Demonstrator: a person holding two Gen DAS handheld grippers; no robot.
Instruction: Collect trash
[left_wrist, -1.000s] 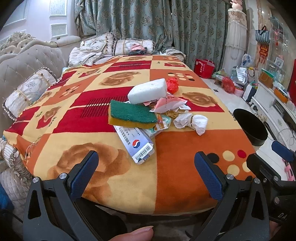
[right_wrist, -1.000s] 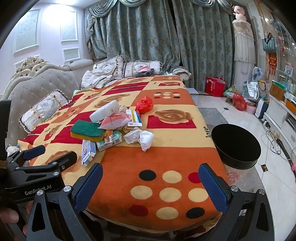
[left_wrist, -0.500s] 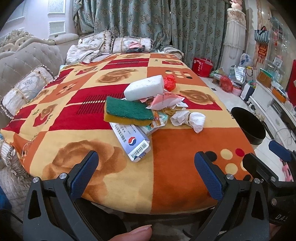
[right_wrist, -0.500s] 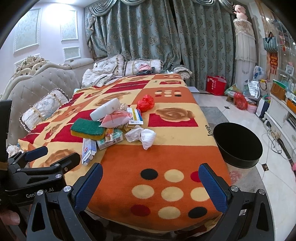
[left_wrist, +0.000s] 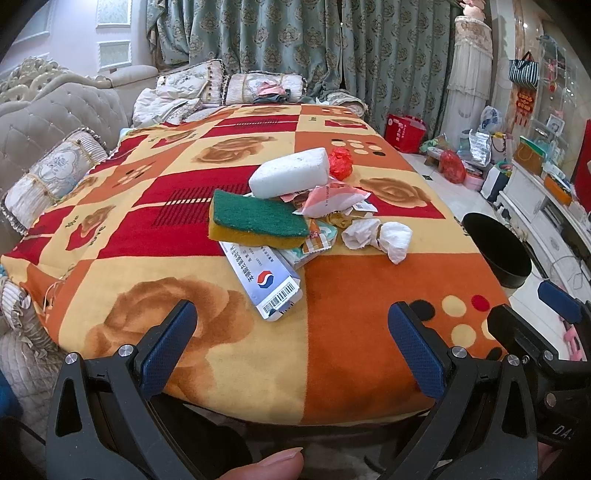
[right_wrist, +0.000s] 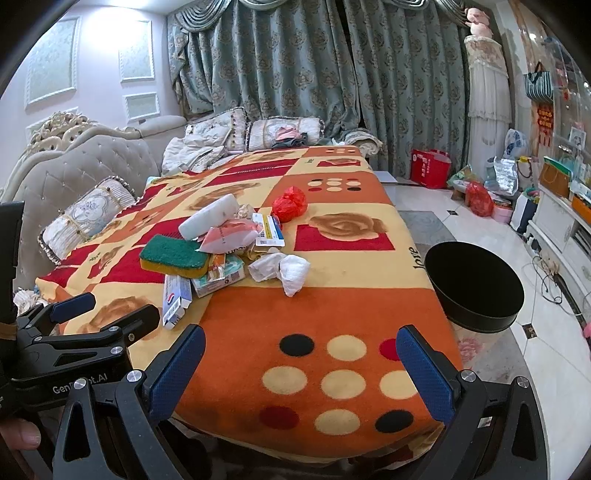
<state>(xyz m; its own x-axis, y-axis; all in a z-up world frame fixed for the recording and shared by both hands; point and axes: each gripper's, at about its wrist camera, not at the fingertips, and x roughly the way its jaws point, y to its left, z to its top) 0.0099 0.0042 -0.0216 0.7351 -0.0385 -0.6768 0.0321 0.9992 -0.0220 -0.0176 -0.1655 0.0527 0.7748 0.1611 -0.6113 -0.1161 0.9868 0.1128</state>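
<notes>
Left gripper (left_wrist: 291, 341) has edged nearer the trash pile (left_wrist: 295, 221), jaws wide, empty.

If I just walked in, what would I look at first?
Probably the messy heap of trash in the middle of the bright patterned blanket: a green and yellow sponge, a white foam block, a crumpled tissue and a red bag behind them. Next, the black bin on the floor at the blanket's right edge.
</notes>
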